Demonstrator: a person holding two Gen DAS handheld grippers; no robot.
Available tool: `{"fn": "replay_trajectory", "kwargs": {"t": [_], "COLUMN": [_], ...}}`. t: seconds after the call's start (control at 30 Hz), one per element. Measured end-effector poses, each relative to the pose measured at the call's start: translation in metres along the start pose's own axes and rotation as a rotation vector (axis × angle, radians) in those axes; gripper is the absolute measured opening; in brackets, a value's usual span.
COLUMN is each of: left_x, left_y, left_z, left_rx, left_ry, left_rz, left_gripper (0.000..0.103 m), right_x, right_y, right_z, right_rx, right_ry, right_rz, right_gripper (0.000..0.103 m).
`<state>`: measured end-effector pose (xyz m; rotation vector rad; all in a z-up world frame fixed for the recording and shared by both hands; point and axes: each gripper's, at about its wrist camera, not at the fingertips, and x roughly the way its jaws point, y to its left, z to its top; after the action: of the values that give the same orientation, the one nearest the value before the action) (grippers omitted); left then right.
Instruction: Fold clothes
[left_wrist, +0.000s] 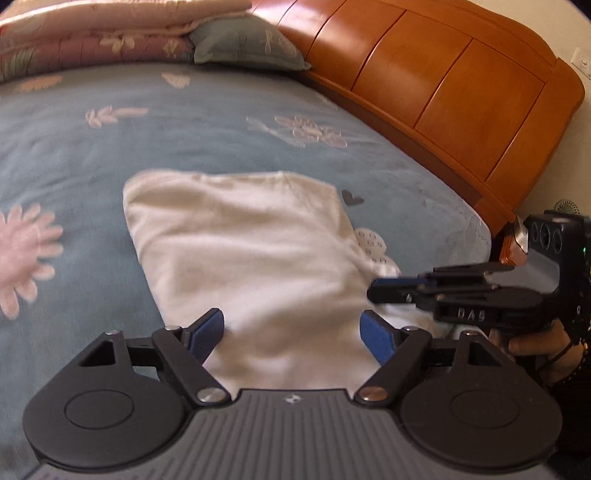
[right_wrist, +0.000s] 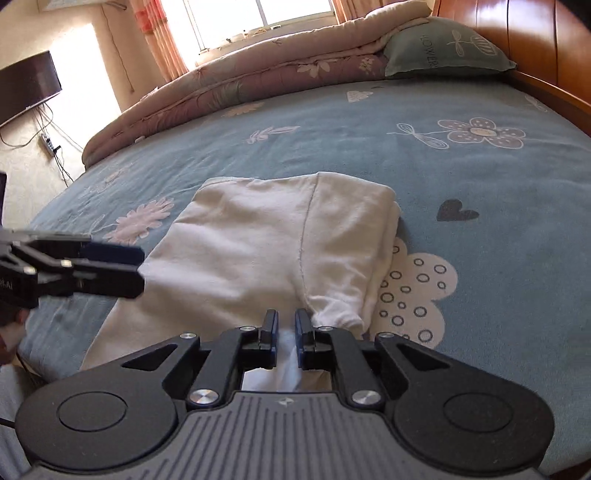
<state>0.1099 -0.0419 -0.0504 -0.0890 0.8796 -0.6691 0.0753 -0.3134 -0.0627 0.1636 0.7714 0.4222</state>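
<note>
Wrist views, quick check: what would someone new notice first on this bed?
A cream garment, partly folded, lies mid-bed on the blue flowered bedspread. The right tongs sit nearly shut over its near edge; whether they pinch cloth is unclear. The left tongs gape wide above it, holding nothing. An orange wooden headboard runs along the right, with a rolled pink quilt at the far side.

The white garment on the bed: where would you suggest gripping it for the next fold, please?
Probably the near hem of the white garment, approached from the bed's near edge: it lies flat, lengthwise away from the grippers, with its far end already doubled over, so that edge can be lifted and carried forward.
</note>
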Motion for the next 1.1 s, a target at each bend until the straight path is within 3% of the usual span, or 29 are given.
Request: {"fn": "replay_trajectory", "kwargs": {"t": [0.07, 0.2, 0.27, 0.33, 0.43, 0.53, 0.67, 0.73, 0.97, 1.1], "left_x": [-0.005, -0.024, -0.016, -0.016, -0.032, -0.044, -0.05, -0.051, -0.044, -0.041], "left_y": [-0.005, -0.019, -0.018, -0.021, -0.024, -0.023, -0.021, -0.02, -0.027, -0.03], "left_z": [-0.012, -0.026, -0.035, -0.041, -0.041, -0.036, -0.032, -0.033, -0.028, -0.027], "left_rx": [-0.007, -0.032, -0.064, -0.055, -0.054, -0.065, -0.084, -0.091, -0.039, -0.014], "left_ry": [0.019, -0.023, 0.031, 0.056, 0.01, -0.026, -0.046, -0.048, -0.024, -0.005], "left_rz": [-0.001, -0.023, -0.037, -0.002, 0.001, 0.039, 0.116, 0.133, 0.187, 0.206], "left_gripper": [0.08, 0.081, 0.081, 0.081, 0.082, 0.082, 0.082, 0.083, 0.085, 0.086], "right_x": [-0.011, -0.031, -0.035, -0.033, -0.039, -0.039, -0.028, -0.033, -0.041, -0.011], "right_y": [0.002, 0.013, 0.017, 0.02, 0.026, 0.034, 0.03, 0.027, 0.036, 0.03], "right_z": [-0.002, -0.007, -0.01, -0.014, -0.019, -0.023, -0.036, -0.037, -0.003, 0.012], "right_rx": [0.0, -0.035, -0.047, -0.058, -0.079, -0.125, -0.135, -0.114, -0.15, -0.143], "right_ry": [-0.014, -0.042, -0.042, -0.021, -0.013, 0.011, 0.101, 0.102, -0.019, -0.007], "right_rz": [-0.002, 0.008, 0.015, 0.007, 0.023, 0.034, -0.018, -0.012, -0.03, -0.063], "right_gripper": [0.014, 0.022, 0.024, 0.024, 0.025, 0.037, 0.033, 0.032, 0.037, 0.041]}}
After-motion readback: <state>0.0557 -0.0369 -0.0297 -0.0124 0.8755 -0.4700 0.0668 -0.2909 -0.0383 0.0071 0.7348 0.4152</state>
